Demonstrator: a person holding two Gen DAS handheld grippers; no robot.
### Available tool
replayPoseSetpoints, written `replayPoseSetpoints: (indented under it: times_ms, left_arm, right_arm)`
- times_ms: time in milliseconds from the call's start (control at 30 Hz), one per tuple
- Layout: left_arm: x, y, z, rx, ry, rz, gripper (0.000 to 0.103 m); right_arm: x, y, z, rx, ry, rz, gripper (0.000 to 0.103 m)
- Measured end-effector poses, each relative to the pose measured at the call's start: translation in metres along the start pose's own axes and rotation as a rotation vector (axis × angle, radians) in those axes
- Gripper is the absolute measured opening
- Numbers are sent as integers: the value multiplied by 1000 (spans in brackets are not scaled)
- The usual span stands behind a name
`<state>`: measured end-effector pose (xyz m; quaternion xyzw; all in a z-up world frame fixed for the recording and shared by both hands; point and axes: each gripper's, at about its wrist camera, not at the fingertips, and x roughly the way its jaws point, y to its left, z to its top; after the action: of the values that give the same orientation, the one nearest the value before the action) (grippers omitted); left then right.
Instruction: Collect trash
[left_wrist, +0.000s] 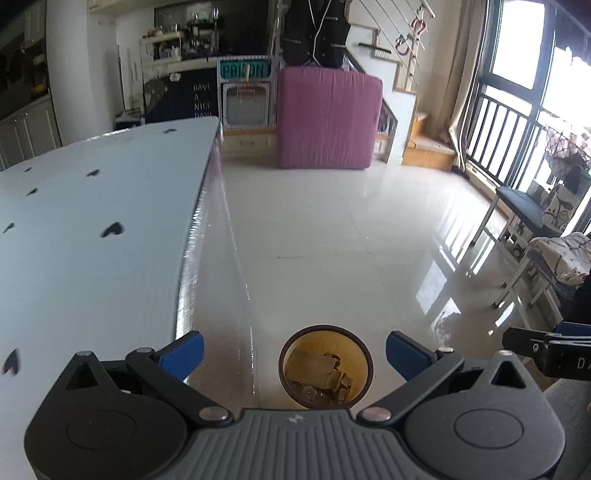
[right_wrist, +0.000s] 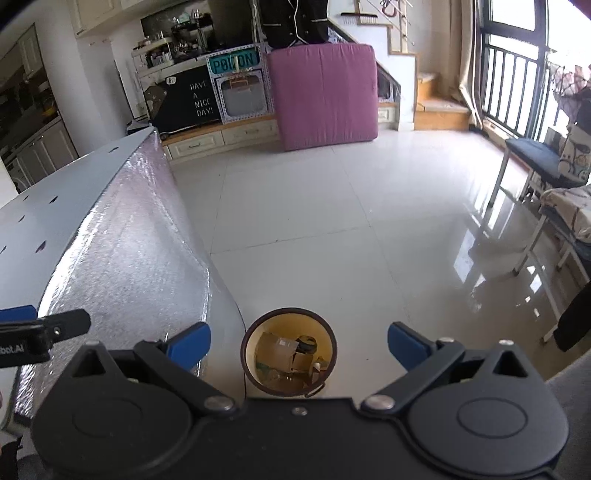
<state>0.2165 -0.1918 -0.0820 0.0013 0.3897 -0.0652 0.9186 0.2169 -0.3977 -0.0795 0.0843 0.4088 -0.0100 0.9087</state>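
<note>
Both the left gripper (left_wrist: 294, 350) and right gripper (right_wrist: 299, 341) are held spread and empty directly above the trash bin (right_wrist: 288, 351), just beside the table's (left_wrist: 92, 240) edge.

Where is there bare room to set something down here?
The pale blue tabletop shows bare. The glossy white tile floor is open between the table, the pink upright mattress and the chairs. The round yellow-lined trash bin already holds cardboard scraps.
</note>
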Motion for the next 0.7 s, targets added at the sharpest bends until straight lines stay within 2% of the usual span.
replayPoseSetpoints:
  times_ms: [133, 300, 700]
  left_arm:
    - [-23, 3, -16, 9, -26, 34, 103]
    - [-46, 5, -35, 1, -56, 38, 103]
    - [-75, 4, -71, -38, -85, 51, 103]
  right_arm:
    - [-25, 7, -14, -20, -19, -4, 103]
    - [-47, 12, -28, -38, -46, 1, 103]
    - [-80, 16, -62, -94, -101, 10, 103]
